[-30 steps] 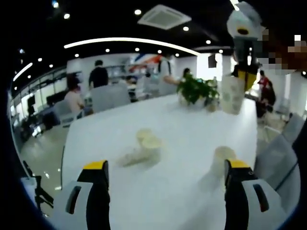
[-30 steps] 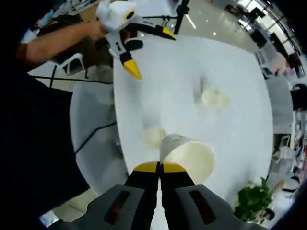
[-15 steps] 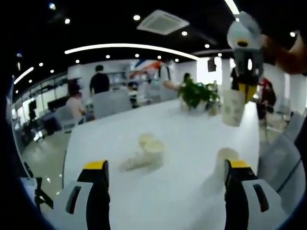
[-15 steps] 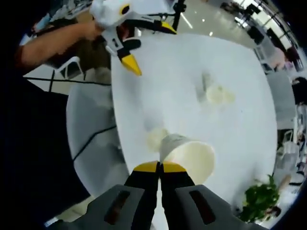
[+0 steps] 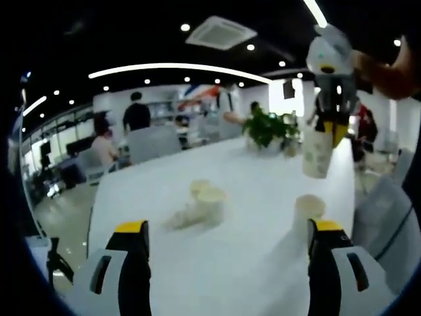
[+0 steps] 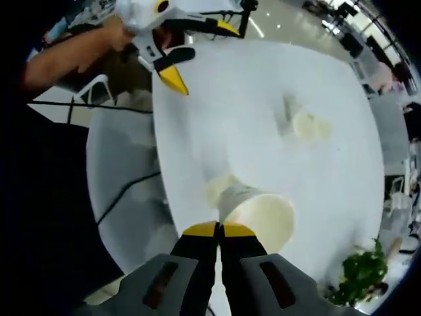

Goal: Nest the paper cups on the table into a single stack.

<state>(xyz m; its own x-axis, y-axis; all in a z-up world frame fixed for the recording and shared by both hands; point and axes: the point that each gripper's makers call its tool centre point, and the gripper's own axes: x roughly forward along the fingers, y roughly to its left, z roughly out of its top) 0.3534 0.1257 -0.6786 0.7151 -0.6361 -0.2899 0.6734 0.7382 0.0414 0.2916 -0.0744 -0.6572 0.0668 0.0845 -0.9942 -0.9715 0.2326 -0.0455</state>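
Right now we are holding one paper cup [image 6: 258, 214] in the air, its rim pinched between the shut jaws of our right gripper [image 6: 219, 230], mouth facing up. In the left gripper view that cup [image 5: 317, 151] is hanging above a second cup [image 5: 308, 209] that is standing upright on the white table [image 5: 250, 257], near the table's edge. In the right gripper view that standing cup [image 6: 219, 189] is sitting just beyond and partly behind the held one. Farther out, near the middle of the table, a few more cups [image 5: 200, 204] are lying on their sides, some already pushed into each other. Our left gripper [image 6: 191, 46] is hovering with its jaws spread wide and nothing between them, well apart from any cup.

We are judging this as the lowering step: the held cup is being brought over the standing one but is not yet inside it. Next we are going to need the cup's base centred over the open mouth below, then a straight descent and a release. A potted plant [image 5: 266, 126] is standing at the far end of the table, with people and chairs beyond.
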